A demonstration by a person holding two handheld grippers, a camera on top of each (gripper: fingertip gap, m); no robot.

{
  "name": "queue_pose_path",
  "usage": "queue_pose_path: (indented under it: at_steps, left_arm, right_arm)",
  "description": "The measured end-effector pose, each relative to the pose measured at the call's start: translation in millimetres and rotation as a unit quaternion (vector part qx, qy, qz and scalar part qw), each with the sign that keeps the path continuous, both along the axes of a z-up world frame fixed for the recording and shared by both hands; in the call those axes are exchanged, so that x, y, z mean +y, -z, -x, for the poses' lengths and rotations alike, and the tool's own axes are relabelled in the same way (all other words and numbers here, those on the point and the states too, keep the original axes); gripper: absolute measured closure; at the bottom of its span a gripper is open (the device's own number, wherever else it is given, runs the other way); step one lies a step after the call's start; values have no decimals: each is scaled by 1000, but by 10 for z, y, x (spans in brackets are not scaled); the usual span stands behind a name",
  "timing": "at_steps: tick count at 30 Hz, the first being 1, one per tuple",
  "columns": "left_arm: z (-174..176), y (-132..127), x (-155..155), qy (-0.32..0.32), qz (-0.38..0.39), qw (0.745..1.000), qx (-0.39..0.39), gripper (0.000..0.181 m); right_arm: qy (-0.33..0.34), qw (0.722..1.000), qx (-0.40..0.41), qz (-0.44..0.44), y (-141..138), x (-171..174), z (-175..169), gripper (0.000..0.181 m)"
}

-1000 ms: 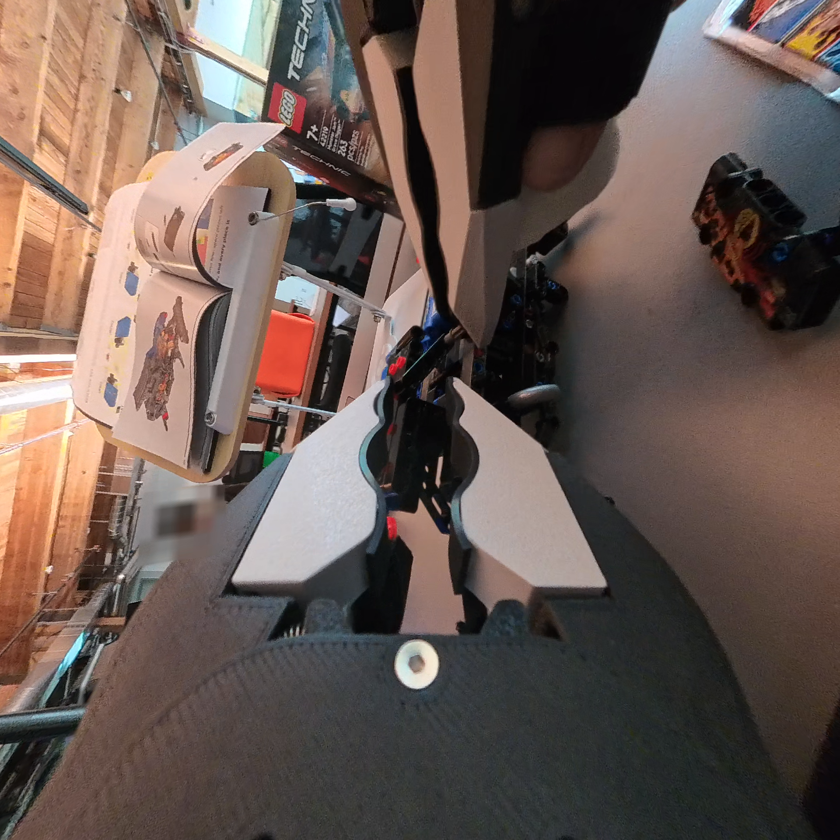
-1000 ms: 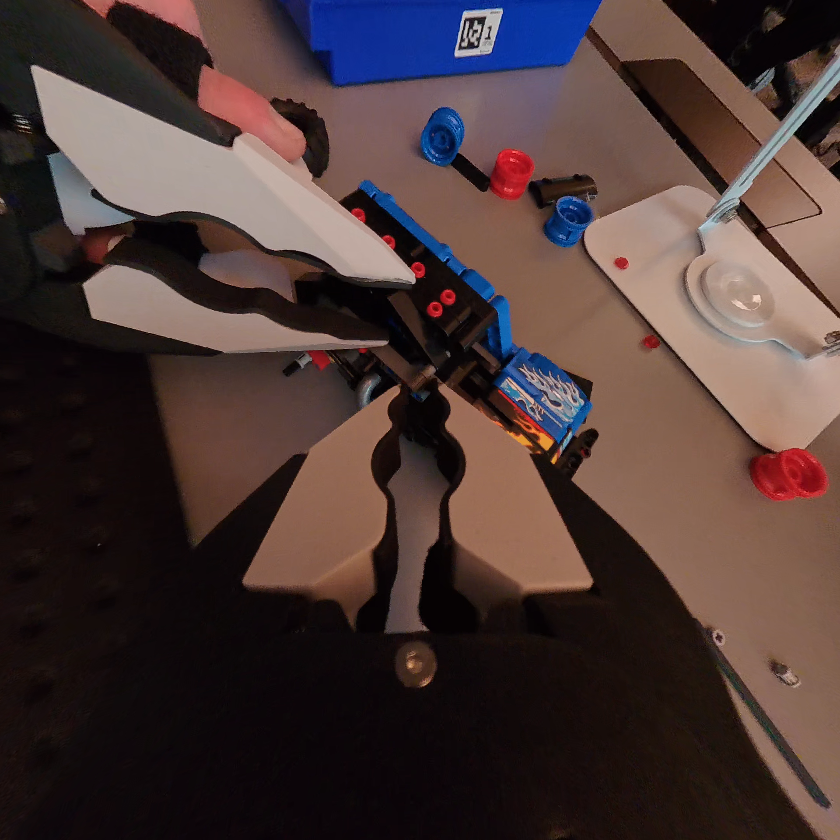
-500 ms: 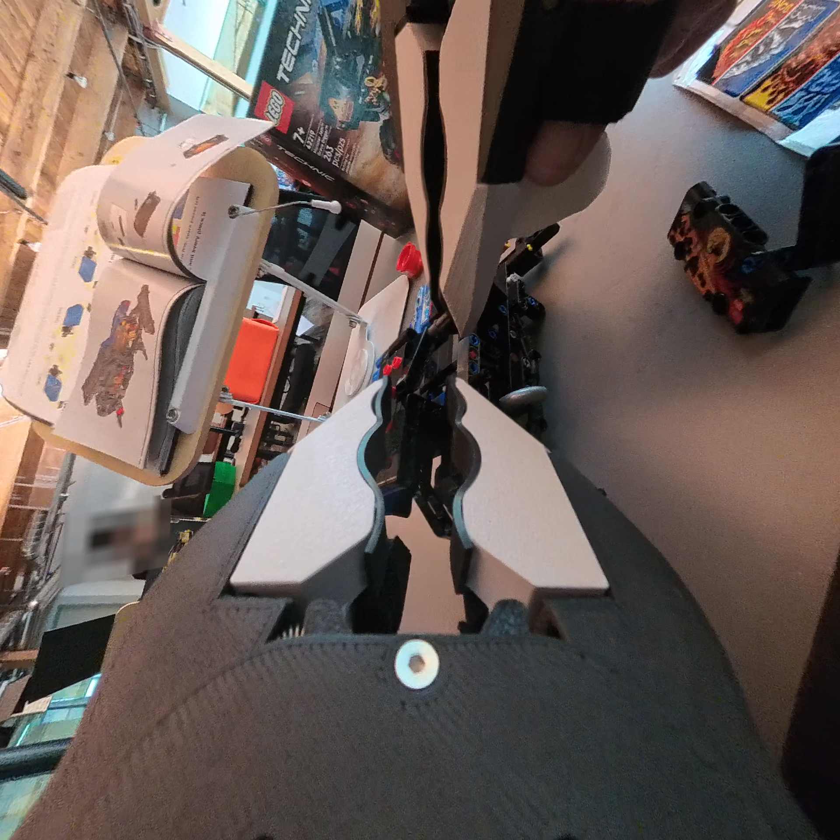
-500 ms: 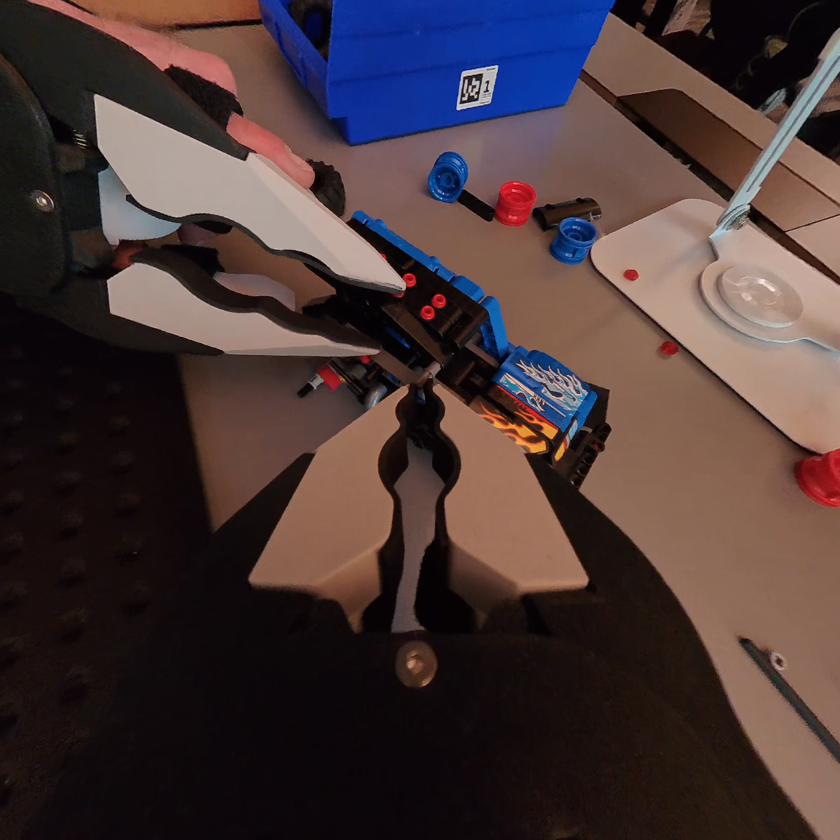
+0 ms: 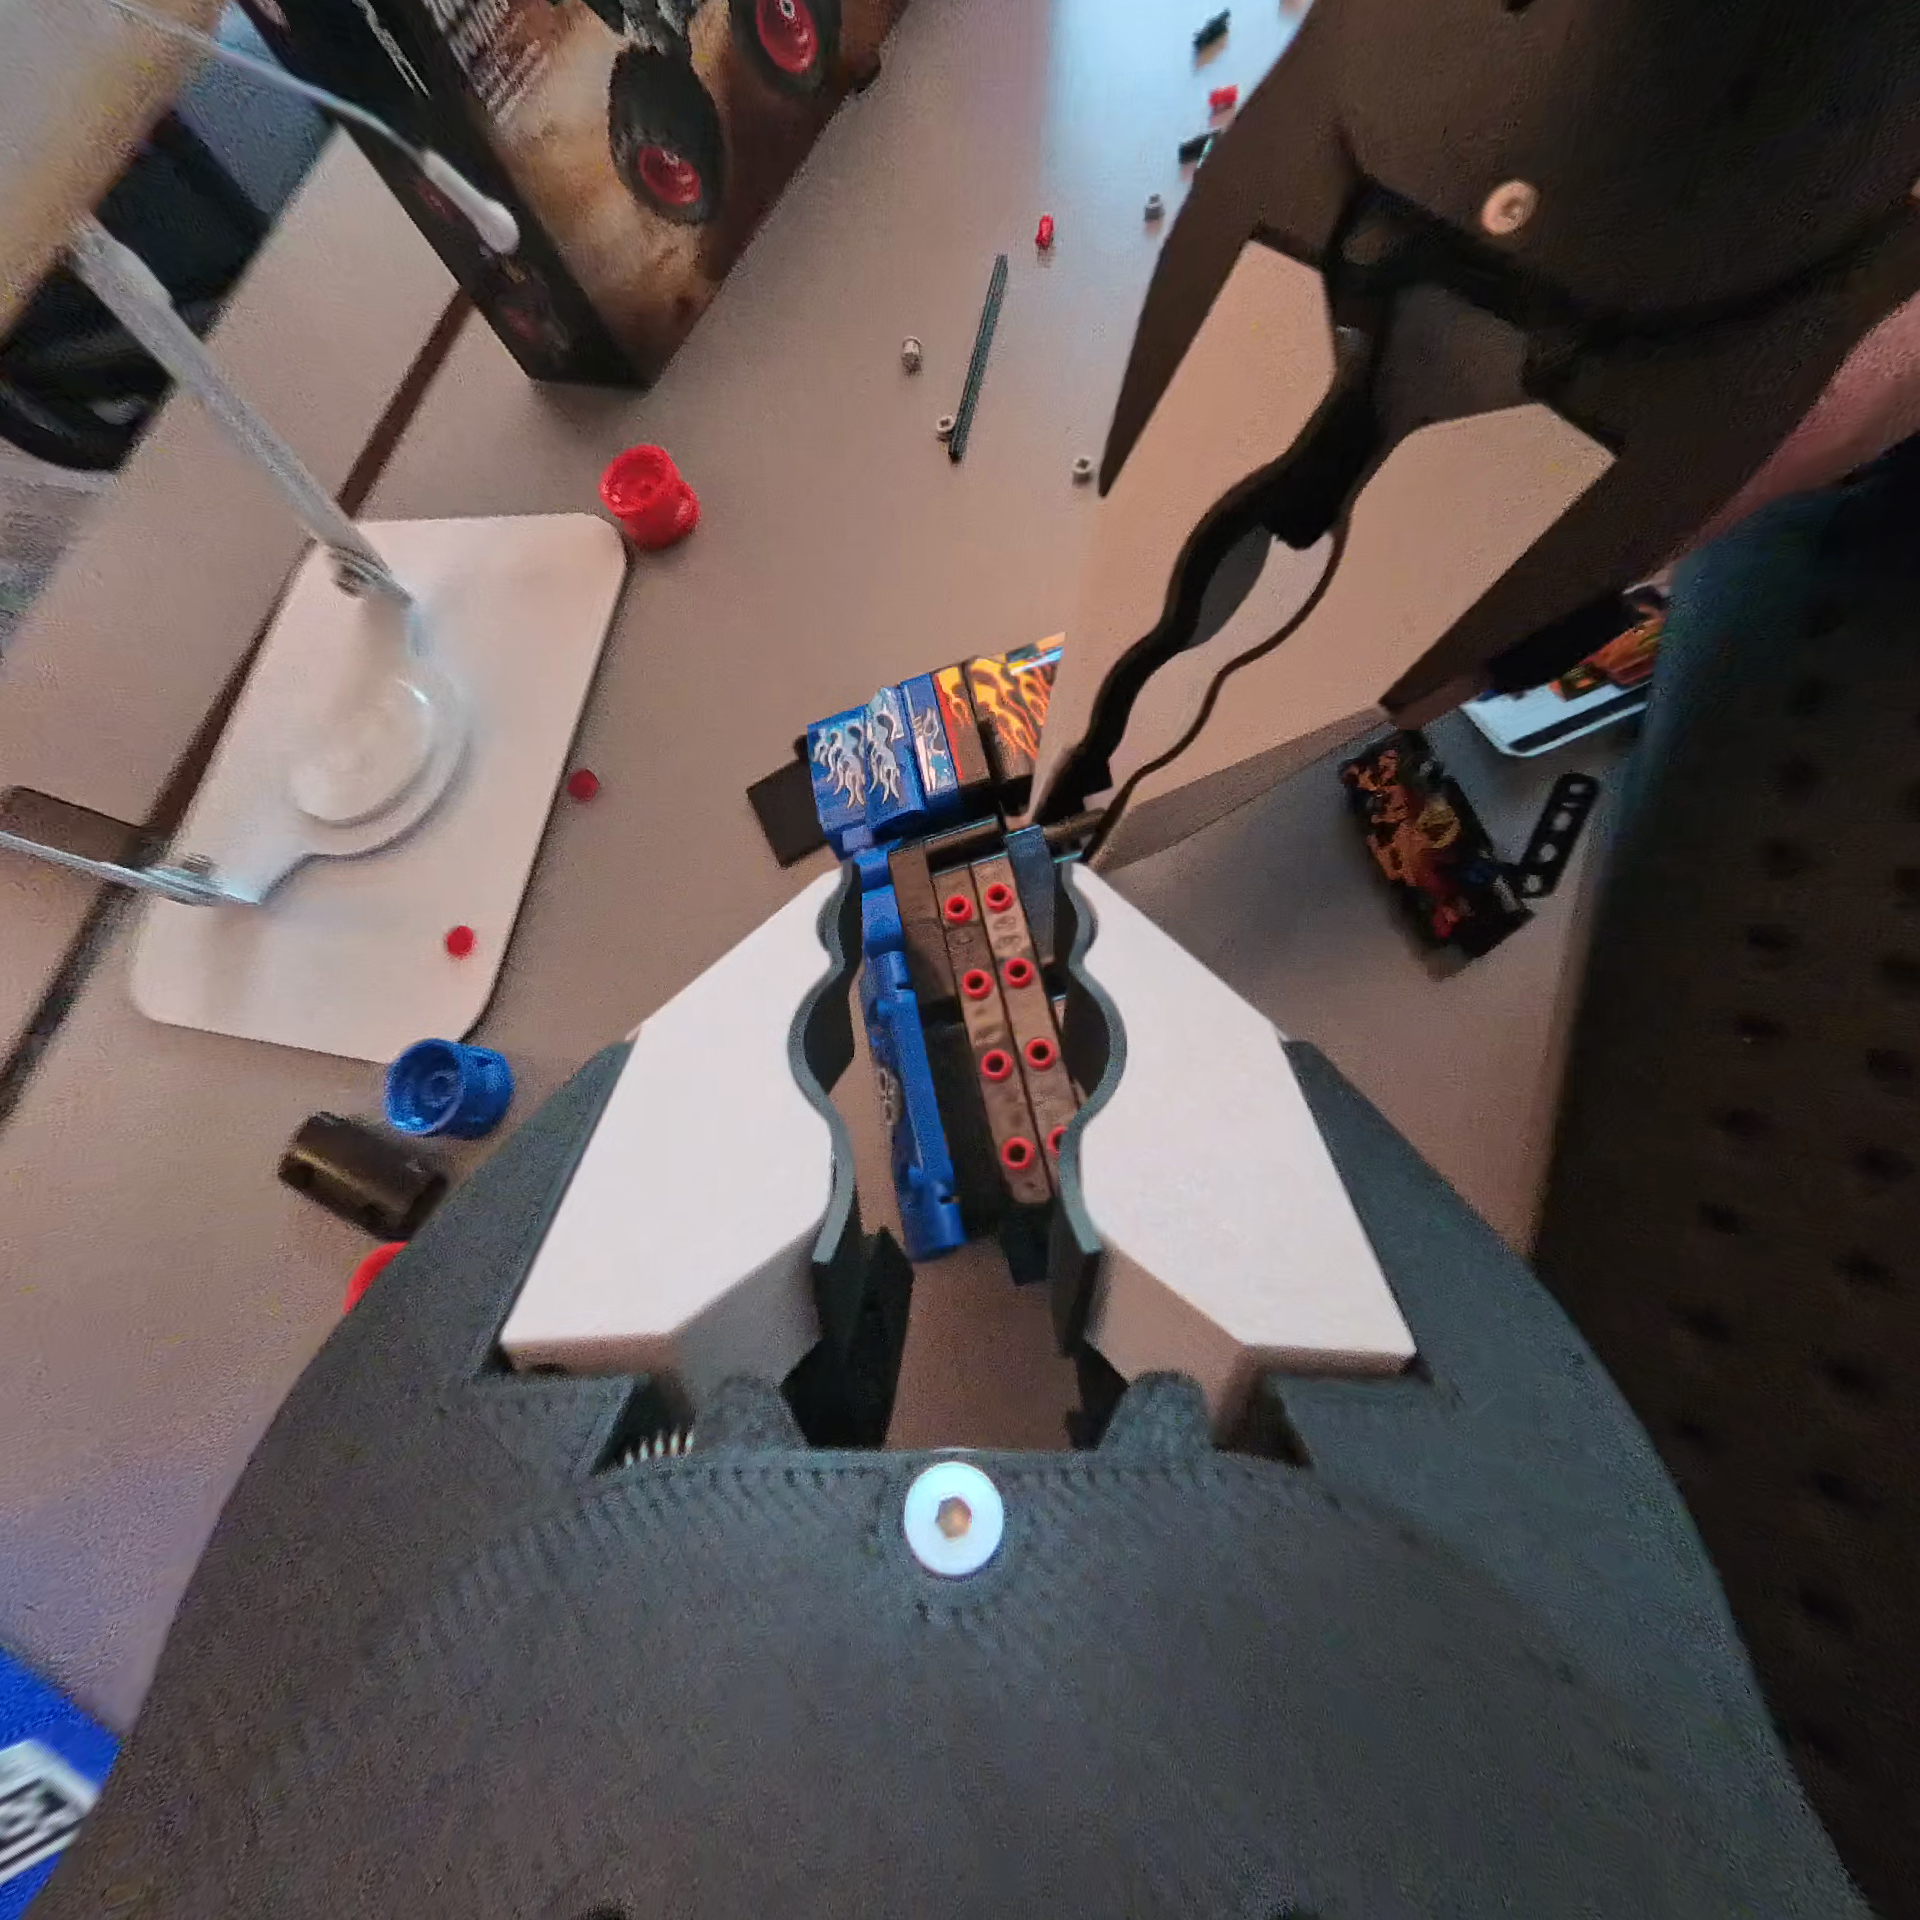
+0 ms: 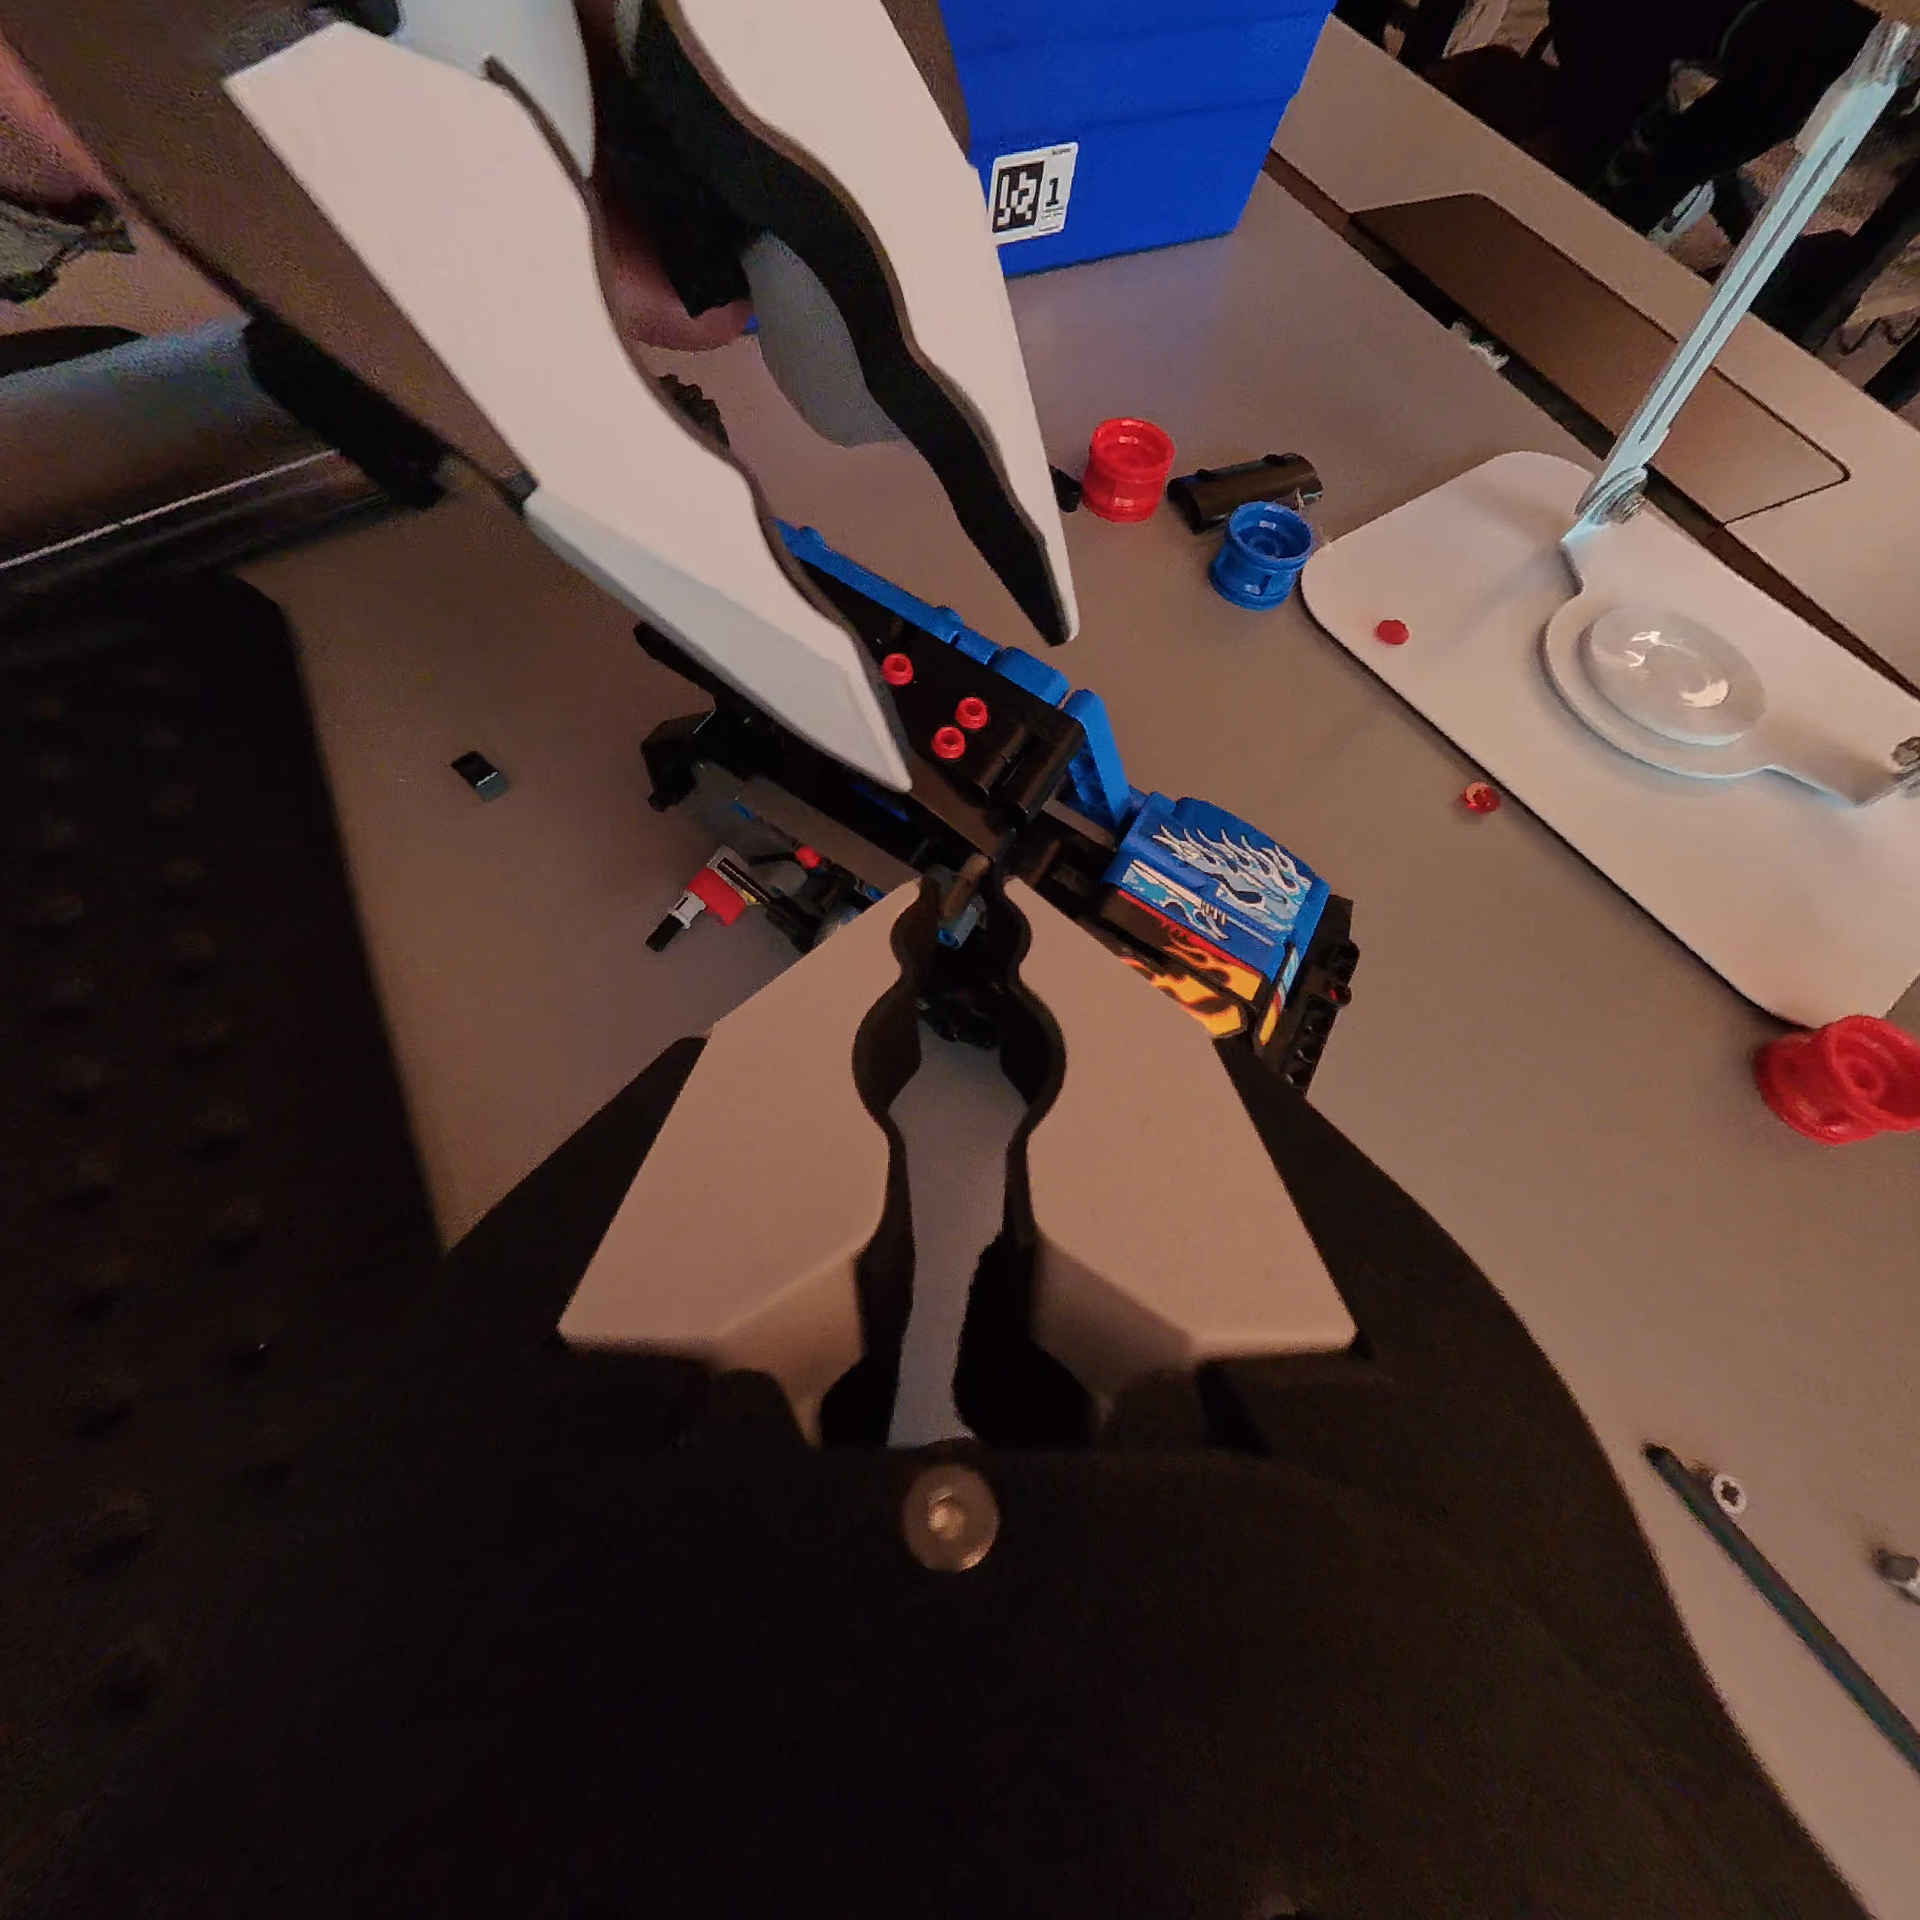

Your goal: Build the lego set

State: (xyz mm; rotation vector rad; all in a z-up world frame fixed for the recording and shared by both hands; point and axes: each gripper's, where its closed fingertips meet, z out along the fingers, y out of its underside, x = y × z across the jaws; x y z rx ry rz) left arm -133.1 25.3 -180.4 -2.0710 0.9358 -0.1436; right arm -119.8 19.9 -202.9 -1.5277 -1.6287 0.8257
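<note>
the lego model [image 5: 961, 1023] is clamped between the left claw [image 5: 961, 883]; a small black pin on it is pinched by the right claw [image 6: 961, 899].

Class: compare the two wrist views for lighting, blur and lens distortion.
Left wrist view: brighter, the lego model sharp, the set box blurred. Right wrist view: dim and warm, its right gripper housing nearly black. Both bend straight lines at the edges.

Smooth grey-beige tabletop [image 5: 831, 540] under dim warm light; dark seam [image 5: 405, 416], possibly joining an adjacent tabletop.
</note>
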Motion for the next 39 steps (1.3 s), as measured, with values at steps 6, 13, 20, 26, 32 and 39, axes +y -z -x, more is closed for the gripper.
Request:
queue_pose_path:
  at_steps: [6, 13, 20, 26, 32, 39]
  left_arm:
    - [-24, 39, -12, 1, 52, 996, -69, 158]
    - [-140, 4, 78, 62, 63, 995, -48, 159]
    - [-332, 131, 96, 133, 181, 962, -156, 171]
    - [-347, 113, 105, 131, 188, 941, -250, 174]
    - [-358, 105, 102, 118, 167, 933, -296, 175]
    - [-362, 106, 102, 118, 156, 934, -301, 175]
  right_arm:
    - [2, 1000, 11, 7, -10, 21, -46, 178]
    - [-34, 999, 1, -24, 1, 81, -117, 179]
    - [-72, 996, 3, -57, 11, 105, -156, 179]
    - [-70, 996, 9, -53, 1, 117, -182, 180]
    - [-56, 978, -2, -200, -16, 134, -212, 181]
    - [-55, 996, 21, -61, -28, 105, -231, 181]
